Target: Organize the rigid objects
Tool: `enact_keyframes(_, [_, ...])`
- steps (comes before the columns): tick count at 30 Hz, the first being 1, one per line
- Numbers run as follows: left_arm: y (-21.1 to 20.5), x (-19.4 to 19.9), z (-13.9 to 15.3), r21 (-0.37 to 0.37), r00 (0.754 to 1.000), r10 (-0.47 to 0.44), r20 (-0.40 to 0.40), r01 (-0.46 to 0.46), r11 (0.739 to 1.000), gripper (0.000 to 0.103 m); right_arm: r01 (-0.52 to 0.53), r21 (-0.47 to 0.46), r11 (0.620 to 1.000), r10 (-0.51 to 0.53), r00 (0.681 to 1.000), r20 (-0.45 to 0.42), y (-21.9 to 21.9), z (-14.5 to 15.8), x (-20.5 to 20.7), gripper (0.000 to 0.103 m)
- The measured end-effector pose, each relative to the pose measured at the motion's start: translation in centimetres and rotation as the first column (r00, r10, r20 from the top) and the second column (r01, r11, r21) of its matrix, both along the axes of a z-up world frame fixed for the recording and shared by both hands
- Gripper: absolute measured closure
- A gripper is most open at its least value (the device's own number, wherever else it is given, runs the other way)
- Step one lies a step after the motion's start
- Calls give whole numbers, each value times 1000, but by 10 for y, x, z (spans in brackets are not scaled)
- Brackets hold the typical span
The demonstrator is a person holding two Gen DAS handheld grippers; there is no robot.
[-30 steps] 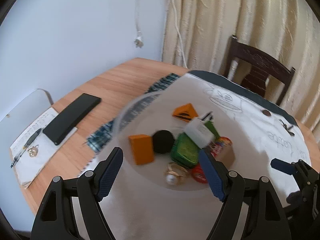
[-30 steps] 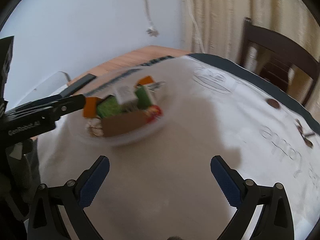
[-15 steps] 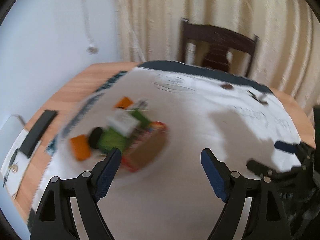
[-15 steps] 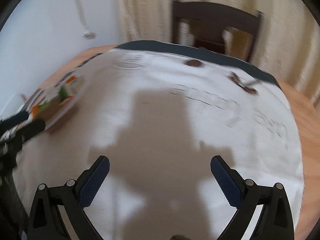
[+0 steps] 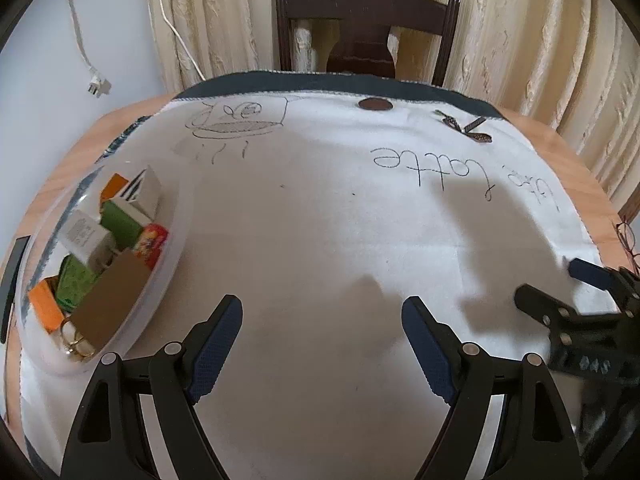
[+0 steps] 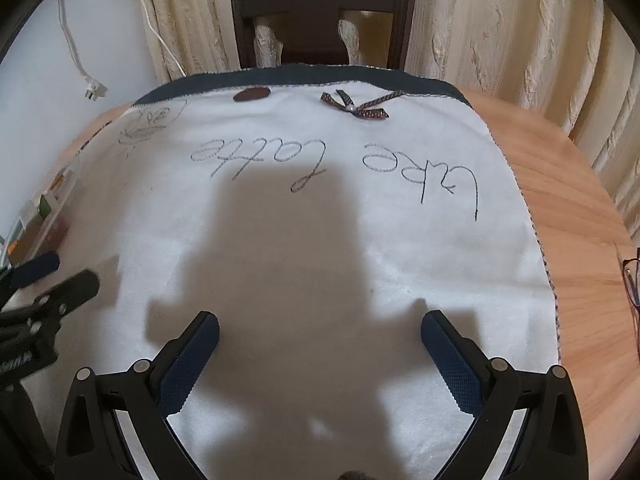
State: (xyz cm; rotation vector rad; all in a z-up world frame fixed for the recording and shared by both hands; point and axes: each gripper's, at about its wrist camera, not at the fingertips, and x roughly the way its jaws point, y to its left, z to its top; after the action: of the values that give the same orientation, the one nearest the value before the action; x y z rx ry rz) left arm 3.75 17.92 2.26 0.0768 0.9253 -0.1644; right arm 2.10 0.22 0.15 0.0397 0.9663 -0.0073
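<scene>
At the bottom of the left wrist view the left gripper (image 5: 322,318) hangs over bare white cloth (image 5: 320,240), its two blue-padded jaws spread wide with nothing between them. The right wrist view shows the same for the right gripper (image 6: 320,332): jaws parted wide, empty, above a shadowed patch of the cloth. Each tool shows at the edge of the other's picture, the right one at the lower right of the left view, the left one at the lower left of the right view. At the left edge of the left view, just beyond the left finger, sits a clear bowl (image 5: 168,276) holding the rigid objects: a brown cardboard box (image 5: 110,304) nearest, an orange block (image 5: 44,306), a green packet (image 5: 74,282), a white box (image 5: 84,236), a red packet (image 5: 152,238) and a gold ring-like piece (image 5: 74,342) at the near rim. Further up, the cloth carries stitched script (image 6: 344,168), a cup drawing (image 5: 236,118), a brown button (image 6: 251,94) and a ribbon bow (image 6: 356,106). The wooden table (image 6: 576,216) shows at the right, with glasses (image 6: 632,280) at its edge. Beyond stand a dark chair (image 5: 366,20), cream curtains (image 6: 500,20) and a hanging white plug (image 5: 98,86) at the upper left.
</scene>
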Motion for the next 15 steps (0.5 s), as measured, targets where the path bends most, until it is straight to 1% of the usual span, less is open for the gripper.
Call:
enact_keyframes(3, [-8, 8, -11, 30, 999, 0, -42, 1, 1000, 19, -15, -32, 999, 16, 1000, 9, 4, -2, -4, 0])
enact_keyframes(4, [-10, 10, -14, 43, 999, -2, -55, 4, 999, 17, -19, -32, 999, 20, 1000, 11, 3, -2, -6, 0])
enact_keyframes(5, [-10, 9, -14, 52, 999, 7, -35, -5, 999, 7, -26, -30, 999, 26, 1000, 12, 3, -2, -7, 0])
enact_keyframes(6, [-10, 10, -16, 69, 999, 11, -41, -8, 998, 1, -33, -31, 999, 34, 999, 14, 2, -2, -9, 0])
enact_keyframes(8, [-7, 11, -19, 60, 999, 23, -33, -21, 998, 0, -51, -31, 998, 52, 998, 17, 0, -2, -10, 0])
enact_keyframes(10, [0, 10, -21, 16, 998, 31, -47, -30, 999, 0, -67, -31, 997, 67, 998, 20, -1, -2, -12, 0])
enact_keyframes(15, [1, 3, -21, 14, 999, 30, -36, -29, 999, 0, -69, -31, 997, 69, 997, 22, -1, -2, -14, 0])
